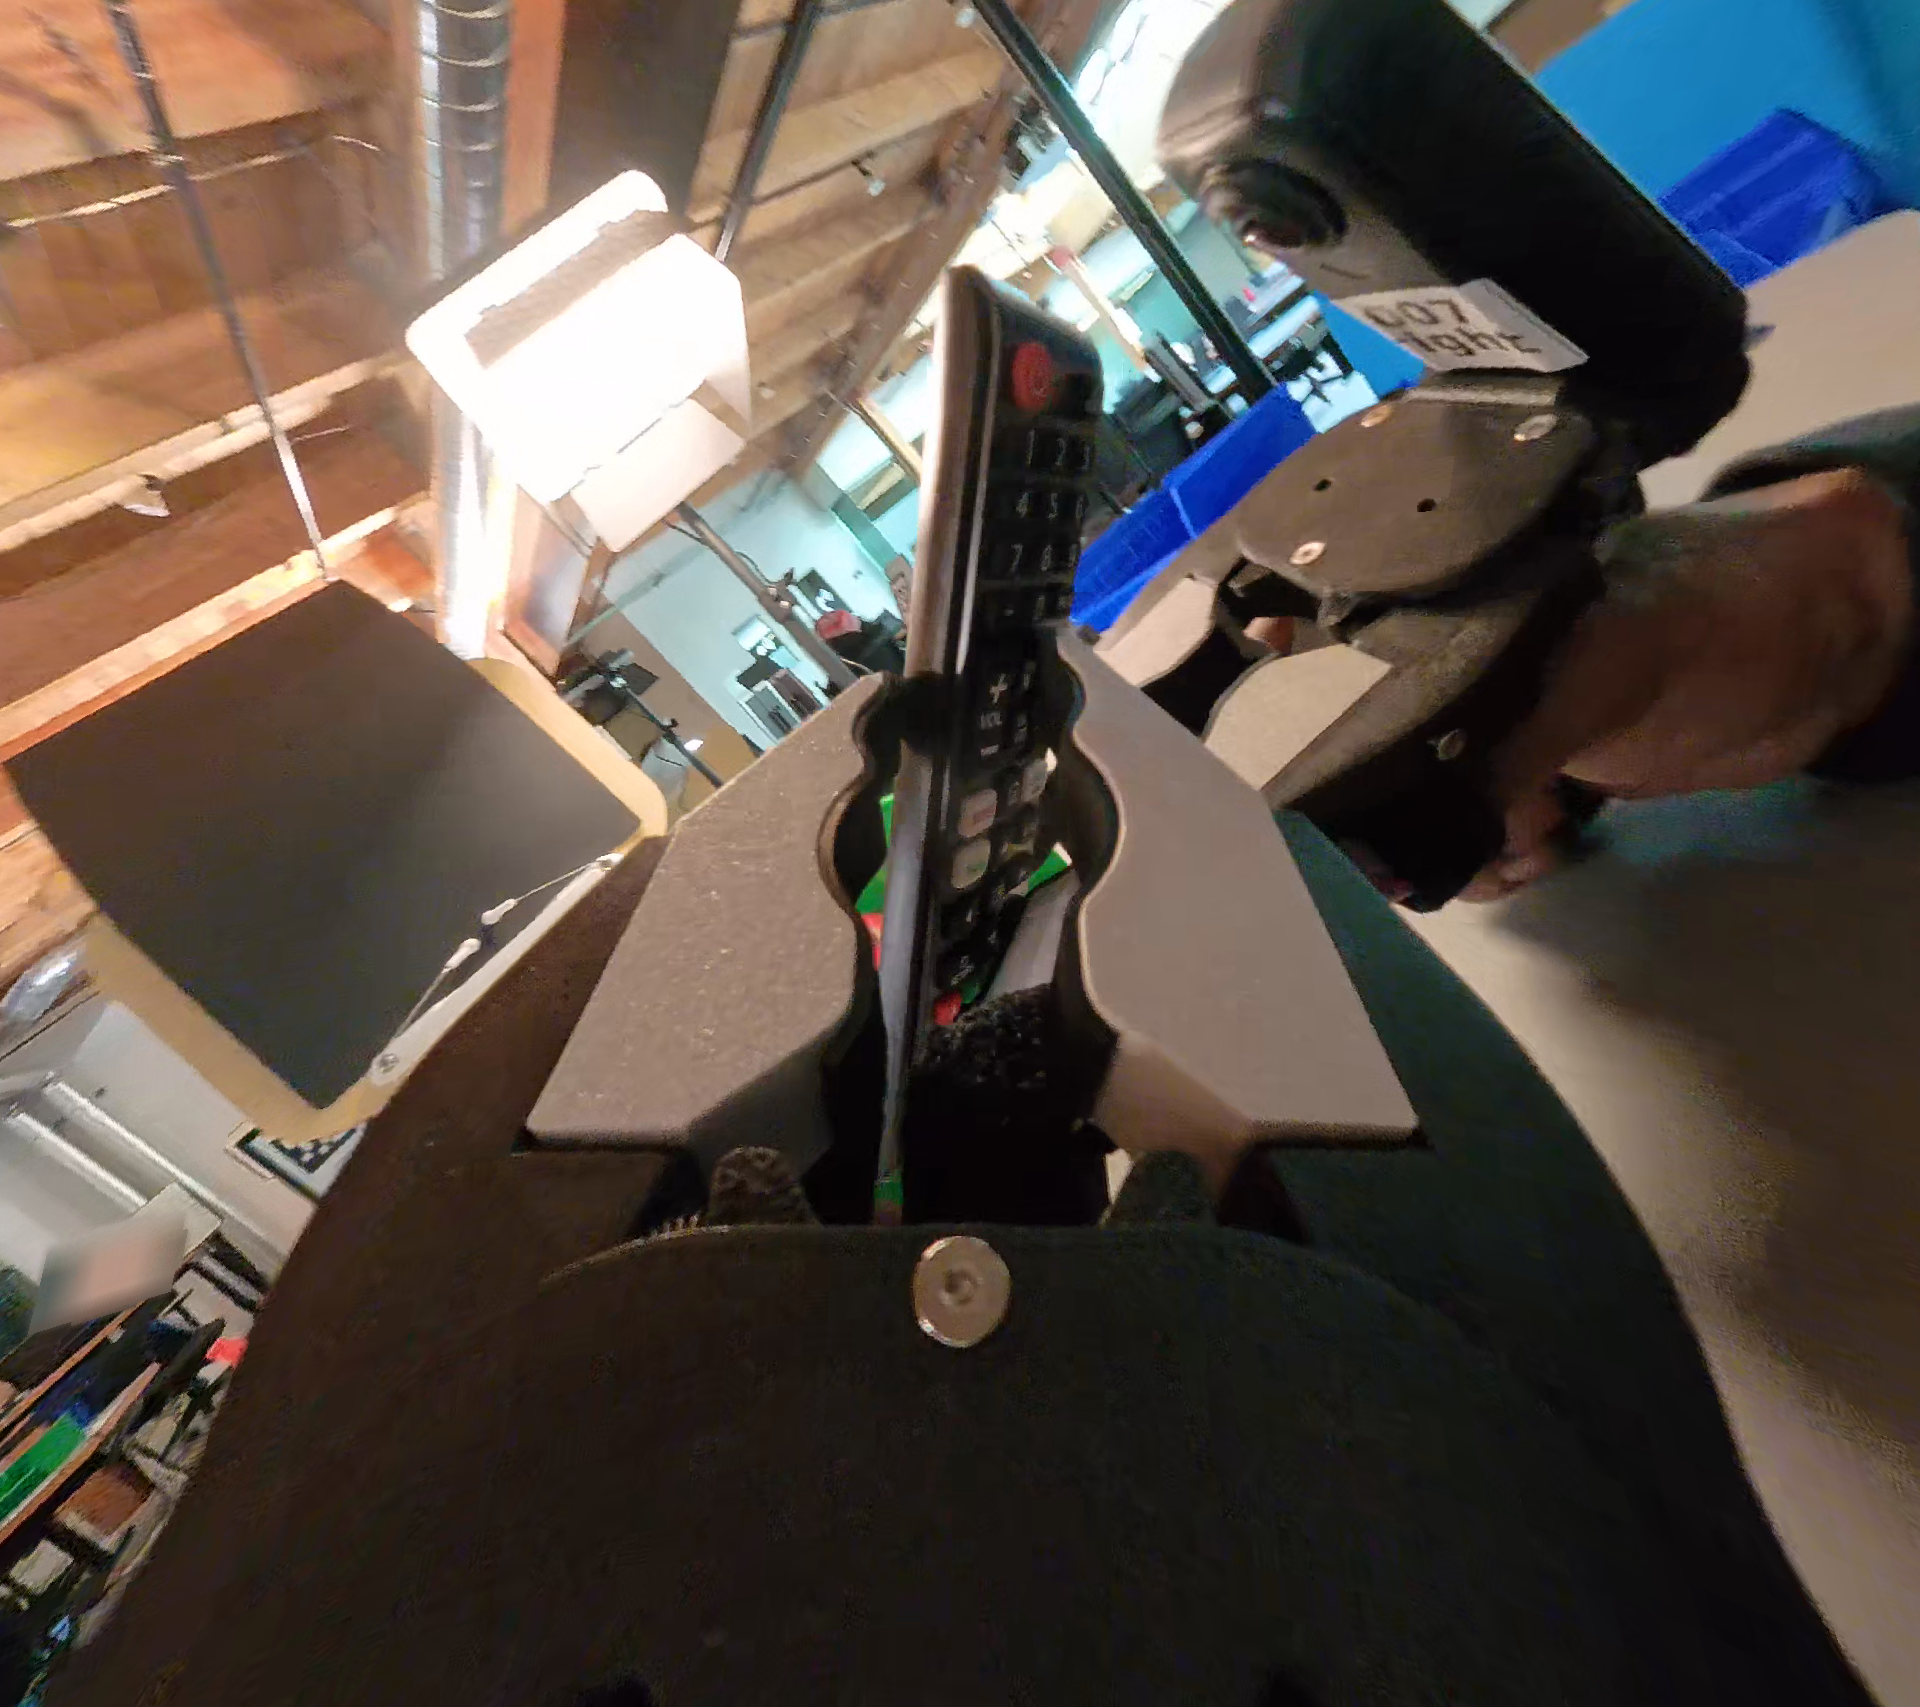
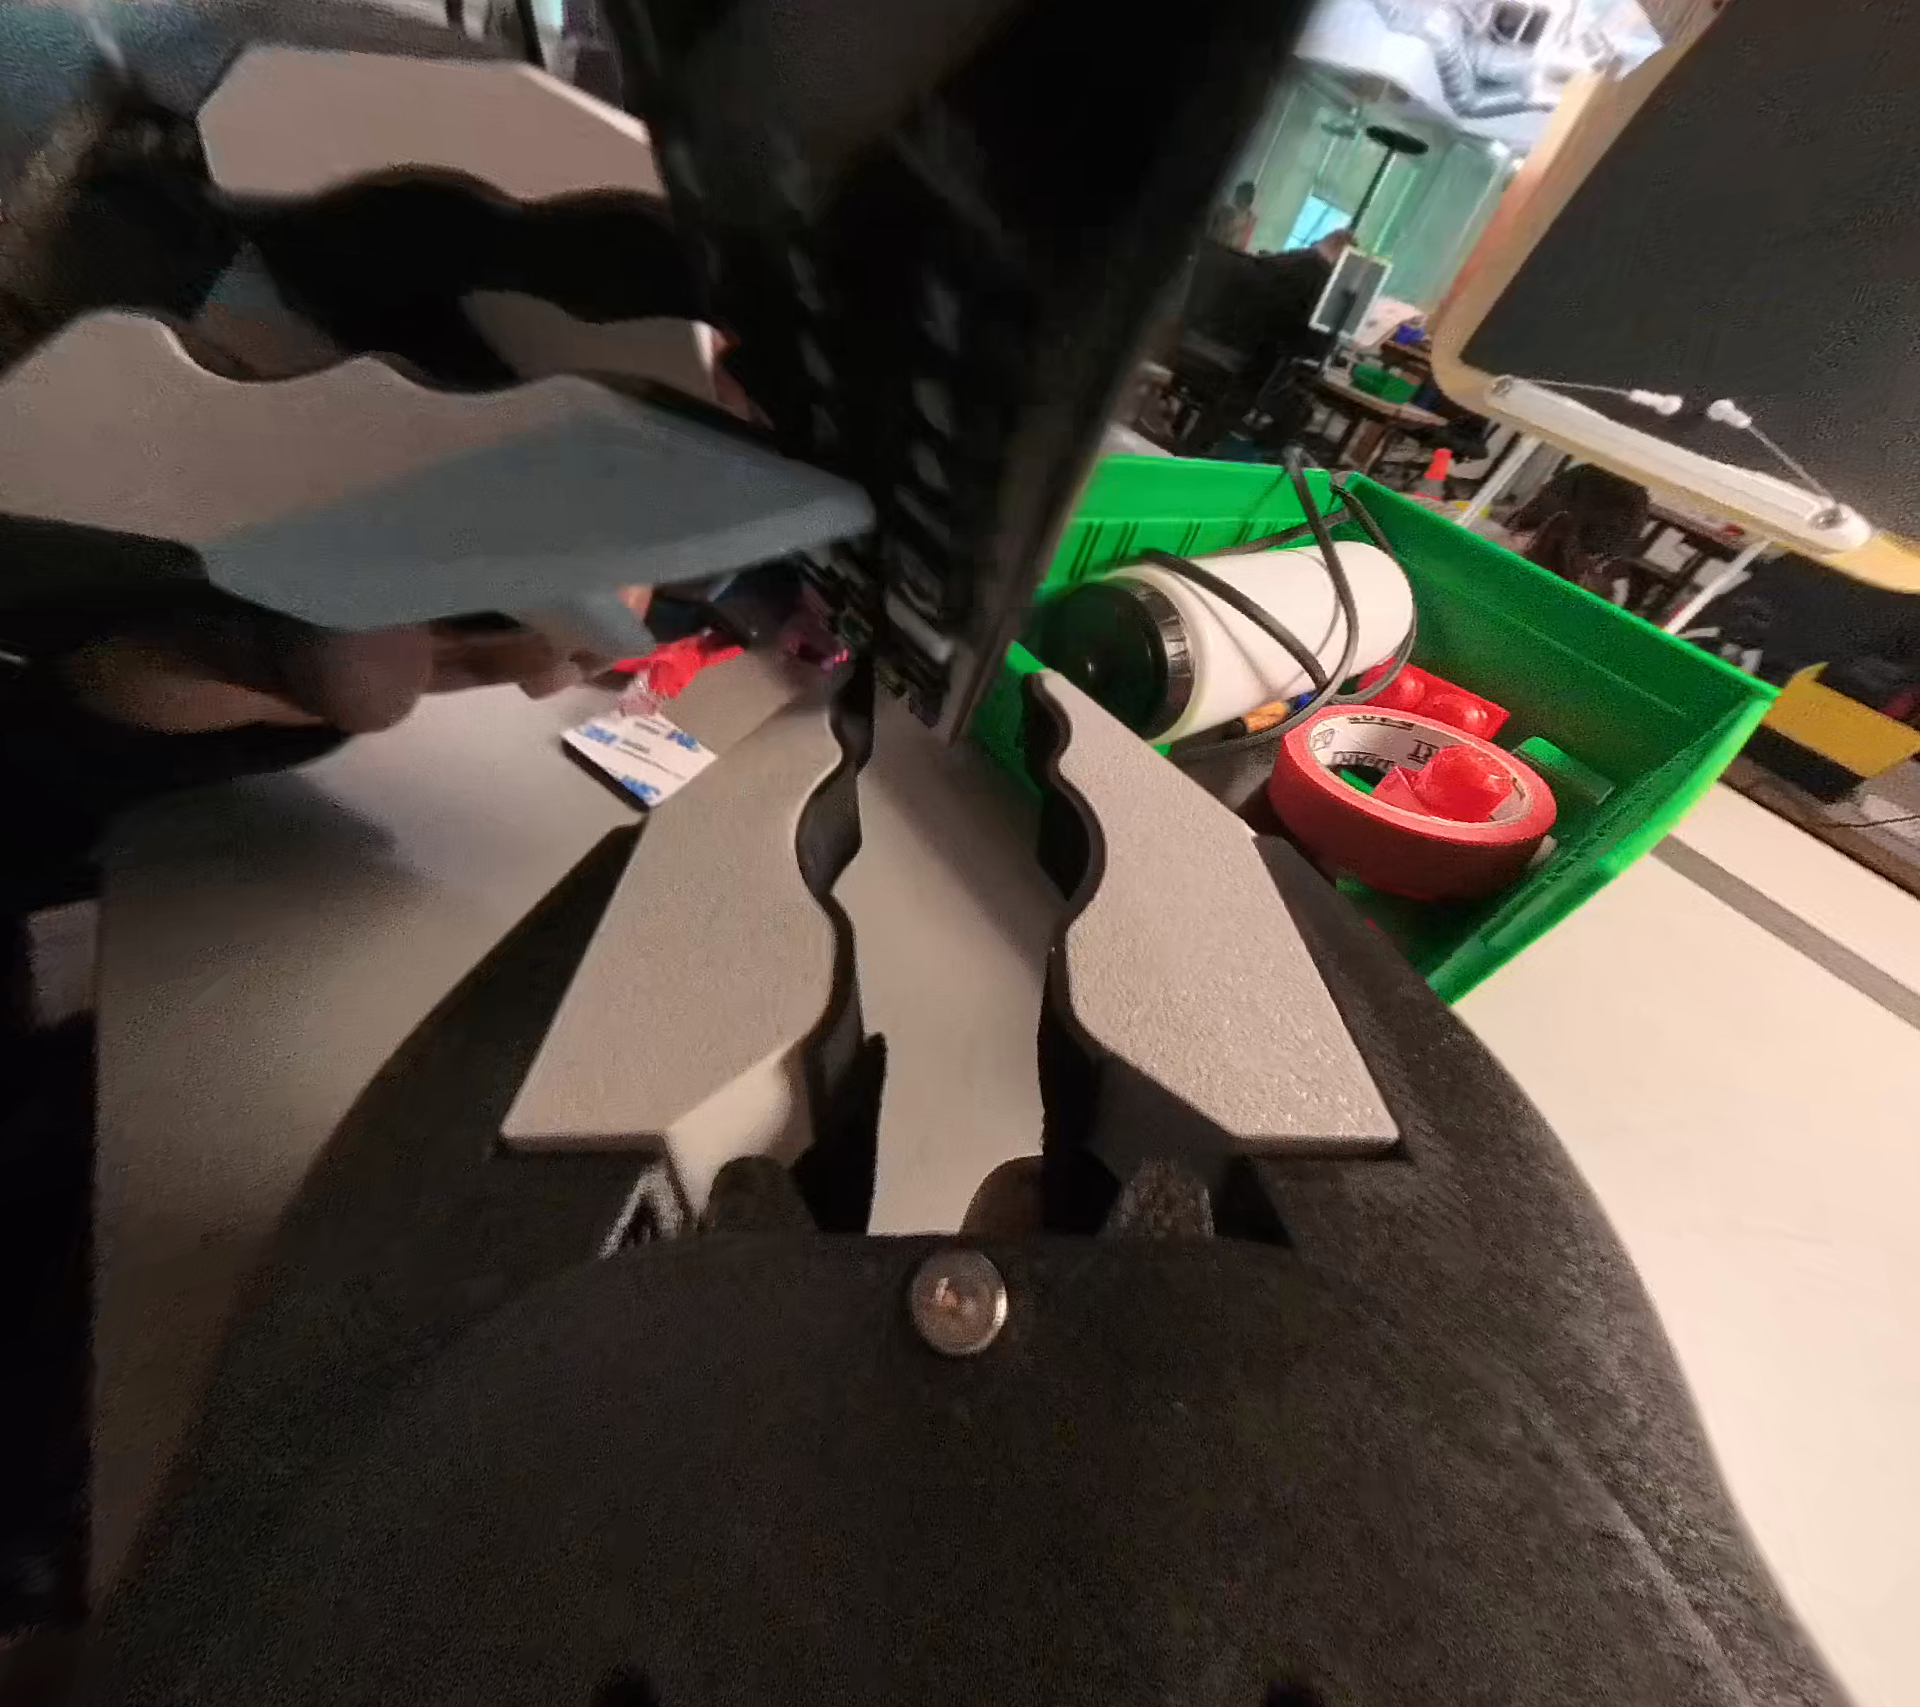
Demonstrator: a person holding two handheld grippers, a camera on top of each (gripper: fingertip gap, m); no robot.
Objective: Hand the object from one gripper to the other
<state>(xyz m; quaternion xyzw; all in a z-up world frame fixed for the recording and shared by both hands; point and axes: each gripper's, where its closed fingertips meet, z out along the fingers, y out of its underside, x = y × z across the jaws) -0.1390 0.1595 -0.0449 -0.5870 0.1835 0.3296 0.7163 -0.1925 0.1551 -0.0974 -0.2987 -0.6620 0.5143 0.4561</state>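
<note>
A black remote control (image 1: 1018, 535) with a red button at its top stands upright, clamped between the fingers of my left gripper (image 1: 971, 681), which is shut on its lower half. My right gripper (image 1: 1236, 639), held by a hand (image 1: 1714, 639), is close on the right. In the right wrist view the right gripper (image 2: 945, 701) is open with a clear gap between its fingers. The remote (image 2: 935, 255) rises just in front of its fingertips, its lower end at the mouth of the gap. The left gripper (image 2: 748, 369) reaches in from the left, blurred.
A green bin (image 2: 1558, 649) on the white table (image 2: 1714, 1138) holds a white bottle (image 2: 1278, 618), a red tape roll (image 2: 1413, 805) and a black cable. A small white card (image 2: 639, 758) lies on the table. Blue bins (image 1: 1195, 504) stand behind. A black panel (image 1: 312, 826) hangs at the left. The grippers' ends are close to 7 cm from one another.
</note>
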